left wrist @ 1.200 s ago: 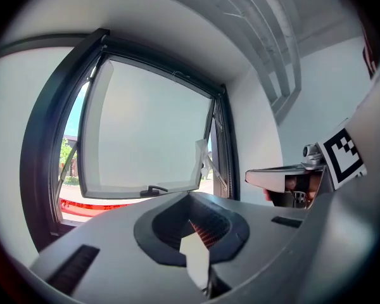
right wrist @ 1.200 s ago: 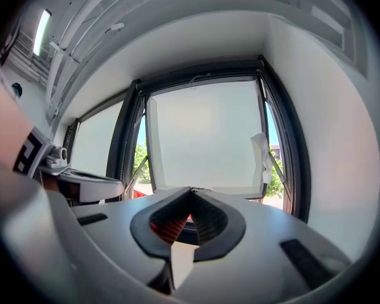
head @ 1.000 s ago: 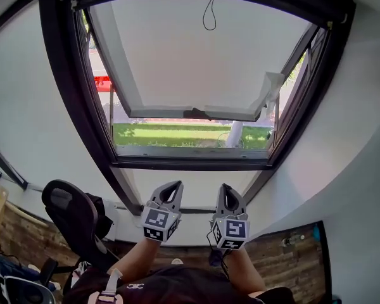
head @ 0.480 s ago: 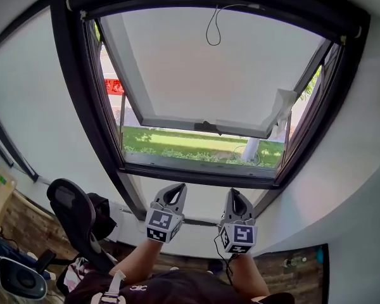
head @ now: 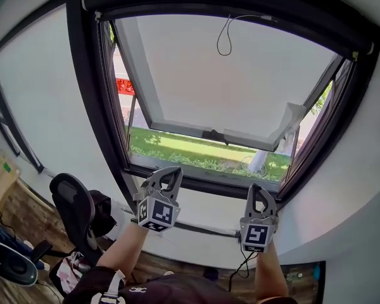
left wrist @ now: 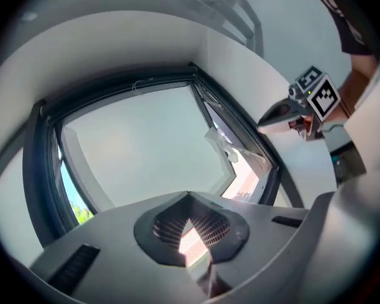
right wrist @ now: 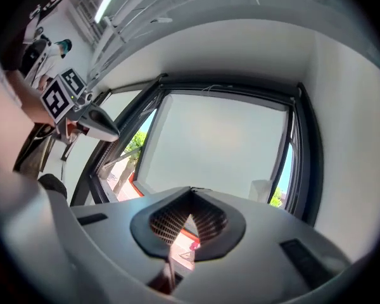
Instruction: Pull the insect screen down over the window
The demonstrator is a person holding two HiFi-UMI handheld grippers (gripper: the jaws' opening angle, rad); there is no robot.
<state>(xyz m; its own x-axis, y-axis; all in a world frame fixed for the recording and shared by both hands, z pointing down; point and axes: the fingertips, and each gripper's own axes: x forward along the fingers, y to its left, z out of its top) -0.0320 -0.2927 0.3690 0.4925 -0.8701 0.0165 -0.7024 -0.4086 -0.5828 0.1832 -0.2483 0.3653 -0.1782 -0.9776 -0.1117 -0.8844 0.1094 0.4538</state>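
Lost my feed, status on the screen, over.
Left tool, right tool shut, empty, below the window. Screen not down; pull cord hangs at top. Nothing in the way.

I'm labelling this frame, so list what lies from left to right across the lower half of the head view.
office chair → left gripper → right gripper

both arms raised fwd, left gripper [head: 171, 177] & right gripper [head: 259, 194] closed, empty, apart
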